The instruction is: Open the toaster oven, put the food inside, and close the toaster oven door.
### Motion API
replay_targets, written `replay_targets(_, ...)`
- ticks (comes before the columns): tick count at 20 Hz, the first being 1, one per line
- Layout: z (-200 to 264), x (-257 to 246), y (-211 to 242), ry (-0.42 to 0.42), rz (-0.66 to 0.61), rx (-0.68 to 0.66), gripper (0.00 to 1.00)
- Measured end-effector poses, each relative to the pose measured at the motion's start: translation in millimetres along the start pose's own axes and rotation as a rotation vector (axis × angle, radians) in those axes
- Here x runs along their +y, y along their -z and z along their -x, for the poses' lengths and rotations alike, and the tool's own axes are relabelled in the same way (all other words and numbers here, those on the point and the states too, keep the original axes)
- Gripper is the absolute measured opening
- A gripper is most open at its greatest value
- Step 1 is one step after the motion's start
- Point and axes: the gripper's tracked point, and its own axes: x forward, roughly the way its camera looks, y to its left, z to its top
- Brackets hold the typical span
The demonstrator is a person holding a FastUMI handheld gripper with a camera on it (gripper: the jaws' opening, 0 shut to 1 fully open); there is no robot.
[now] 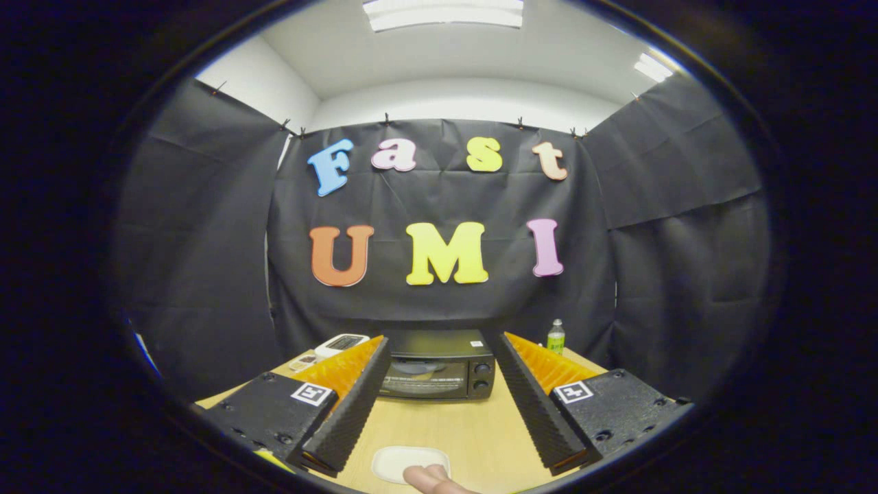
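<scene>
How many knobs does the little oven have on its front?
2. Both knobs sit on the toaster oven, right of its shut glass door: one above the other. A third may be hidden. The open tongs frame the oven, touching nothing.

1 toaster oven (437,370), 1 bottle (555,337), 1 white dish (410,461), 1 gripper (440,346).

Ribbed fingers (357,405) on screwed blocks bearing square tag markers (313,394).
</scene>
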Motion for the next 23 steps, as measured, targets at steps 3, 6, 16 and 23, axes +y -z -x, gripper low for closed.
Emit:
replay_targets(3, 13, -12, 7, 0.020, 0.027, -0.010, 1.00)
replay_targets(6, 11, -5, 10, 0.002, 0.024, 0.005, 1.00)
replay_targets(16, 10, 12, 42, -0.020, 0.057, 0.051, 1.00)
replay_targets(23, 14, 10, 31, 0.023, 0.012, 0.027, 1.00)
